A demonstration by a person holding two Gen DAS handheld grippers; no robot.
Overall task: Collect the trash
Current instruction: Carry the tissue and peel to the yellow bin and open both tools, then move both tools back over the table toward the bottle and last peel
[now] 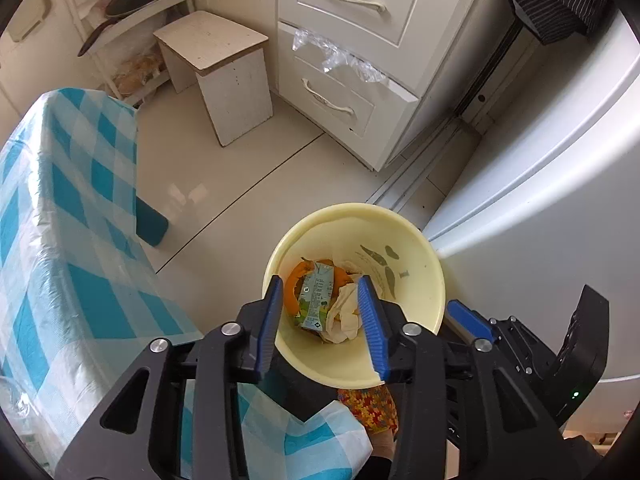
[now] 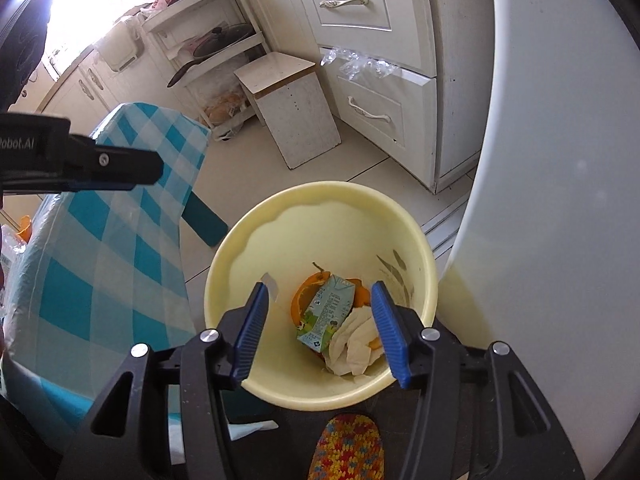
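Bin low in frame, its contents at the bottom

In the bin (image 2: 320,200) a carton (image 2: 326,312) lies on peel (image 2: 301,296), crumpled paper (image 2: 354,346) to its right; table (image 2: 120,240) at left; stool (image 2: 292,116) and drawers (image 2: 372,92) above; fridge (image 2: 560,200) at right.

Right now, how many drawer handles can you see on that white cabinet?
2. One handle is on the upper drawer; the other handle is on the lower drawer, which stands ajar with clear plastic sticking out. Others may be out of view.

Tiled floor (image 1: 224,168) (glossy), white drawers (image 1: 360,40)
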